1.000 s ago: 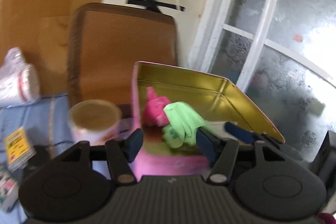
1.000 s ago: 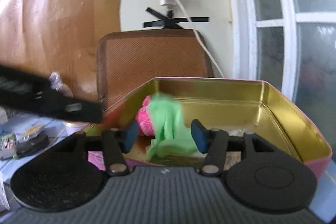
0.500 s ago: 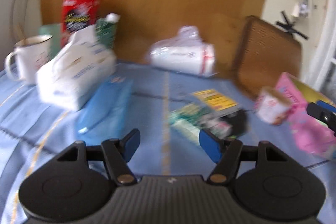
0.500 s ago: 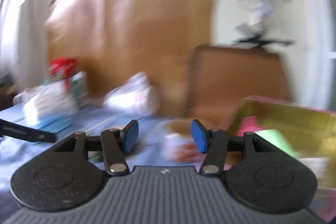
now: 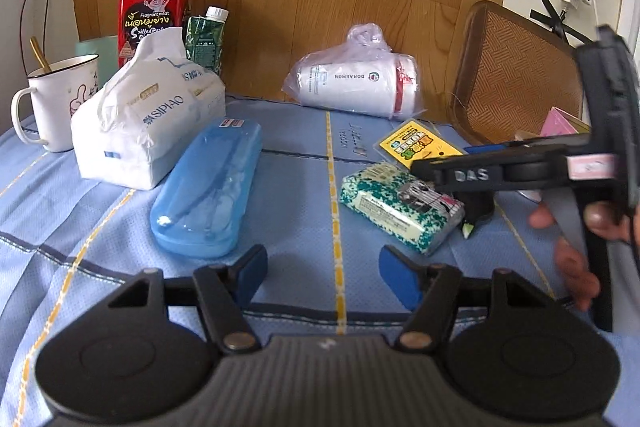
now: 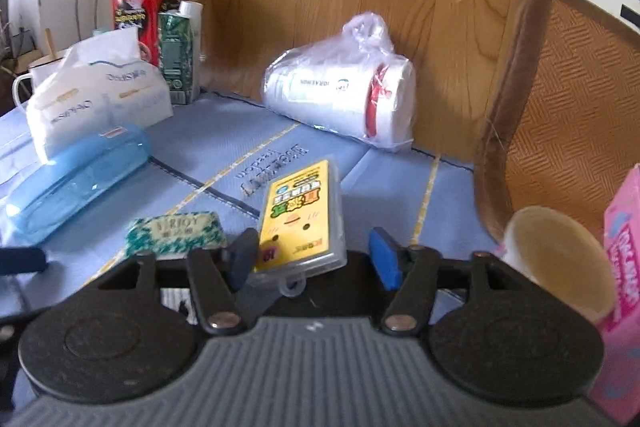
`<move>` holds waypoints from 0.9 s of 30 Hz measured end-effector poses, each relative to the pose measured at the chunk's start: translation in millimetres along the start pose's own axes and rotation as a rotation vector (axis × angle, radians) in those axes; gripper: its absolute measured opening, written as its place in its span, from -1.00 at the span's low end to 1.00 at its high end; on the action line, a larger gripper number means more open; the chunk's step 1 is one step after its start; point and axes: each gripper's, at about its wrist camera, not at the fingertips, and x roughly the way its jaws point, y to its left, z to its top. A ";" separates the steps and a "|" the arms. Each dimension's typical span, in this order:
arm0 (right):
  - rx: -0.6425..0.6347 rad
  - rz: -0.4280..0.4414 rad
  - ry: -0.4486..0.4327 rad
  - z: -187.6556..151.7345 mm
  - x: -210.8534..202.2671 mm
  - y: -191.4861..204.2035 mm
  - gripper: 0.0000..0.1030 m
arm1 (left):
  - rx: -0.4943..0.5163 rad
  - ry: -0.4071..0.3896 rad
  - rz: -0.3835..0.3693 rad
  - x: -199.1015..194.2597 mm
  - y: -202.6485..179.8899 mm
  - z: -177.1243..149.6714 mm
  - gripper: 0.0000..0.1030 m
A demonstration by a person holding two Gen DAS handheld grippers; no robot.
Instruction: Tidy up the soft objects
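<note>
Left gripper (image 5: 322,269) low centre of left wrist view, jaws parted about halfway, nothing between the blue pads, only blue tablecloth (image 5: 280,195) beneath; jaws opened slightly over the last second. Right gripper (image 6: 316,261) low centre of right wrist view, jaws likewise apart and just now opening further; yellow card in a clear case (image 6: 302,217) seen in the gap beyond the tips, not pinched (contact with the left pad not determinable). Green-and-white patterned tissue pack (image 5: 400,207) right of centre in left view, lying flat on the cloth, just below the yellow card; same pack at lower left of the gripper in right view, touched by neither gripper. Larger white tissue pack (image 5: 148,123) at left, sheet protruding from top, blue plastic case (image 5: 208,191) just beside it. White mug (image 5: 56,103) with spoon at far left, red tin (image 5: 154,7) and green carton (image 5: 204,39) behind. Bagged white cups (image 5: 356,83) lying on side at upper centre. Woven brown tray (image 6: 560,123) propped at right; pink box (image 6: 624,267) and paper cup (image 6: 560,259) at lower right edge. Fingers of a hand (image 5: 576,239) on the right gripper's handle at right of left view.
</note>
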 end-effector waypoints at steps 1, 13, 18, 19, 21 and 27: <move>-0.004 0.002 0.010 1.1 3.2 1.4 0.25 | 0.003 0.000 0.002 0.1 -0.4 -0.1 0.24; 0.024 0.019 -0.092 1.6 -43.9 -1.0 -0.74 | -0.016 -0.006 -0.008 -1.0 2.8 -0.3 0.24; 0.142 0.043 -0.136 -29.4 -100.6 -28.1 -0.74 | -0.028 -0.010 -0.010 -2.2 4.2 -1.5 0.28; 0.162 0.046 -0.146 -36.9 -112.3 -32.3 -0.74 | -0.031 -0.010 -0.011 -2.6 4.5 -1.7 0.29; 0.211 0.052 -0.160 -56.3 -138.8 -44.0 -0.74 | -0.035 -0.009 -0.015 -2.3 5.6 -1.6 0.29; 0.437 0.083 -0.121 -116.9 -191.8 -76.3 -0.74 | -0.055 -0.010 -0.042 -6.1 7.0 -0.8 0.30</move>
